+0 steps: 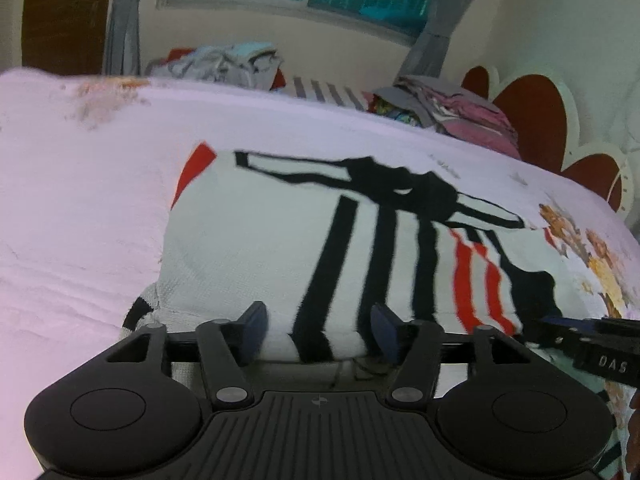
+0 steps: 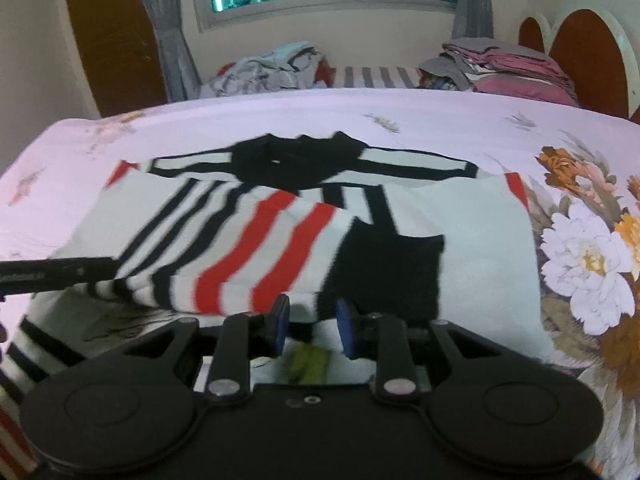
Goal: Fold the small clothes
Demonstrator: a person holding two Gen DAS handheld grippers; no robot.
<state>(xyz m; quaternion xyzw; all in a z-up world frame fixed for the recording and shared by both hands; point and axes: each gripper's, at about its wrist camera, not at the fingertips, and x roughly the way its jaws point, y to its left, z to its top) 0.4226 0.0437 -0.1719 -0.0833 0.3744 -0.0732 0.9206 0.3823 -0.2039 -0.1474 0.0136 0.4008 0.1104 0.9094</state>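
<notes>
A small white knit sweater [image 2: 248, 232] with black and red stripes and a black collar lies on the pink bedspread [image 2: 440, 128], its lower part folded up toward the collar. It fills the left wrist view too [image 1: 256, 240]. My left gripper [image 1: 318, 330] is shut on the folded edge of the sweater, its blue pads [image 1: 256, 328] pressing the fabric. My right gripper [image 2: 310, 326] holds the same folded edge at its black patch. The left gripper shows at the left of the right wrist view [image 2: 56, 272]; the right one shows in the left wrist view [image 1: 592, 344].
A loose heap of clothes [image 2: 272, 68] lies at the far side of the bed, and a stack of folded clothes [image 2: 500, 68] at the far right by the red headboard [image 2: 588, 52]. A large flower print [image 2: 588, 260] covers the bedspread on the right.
</notes>
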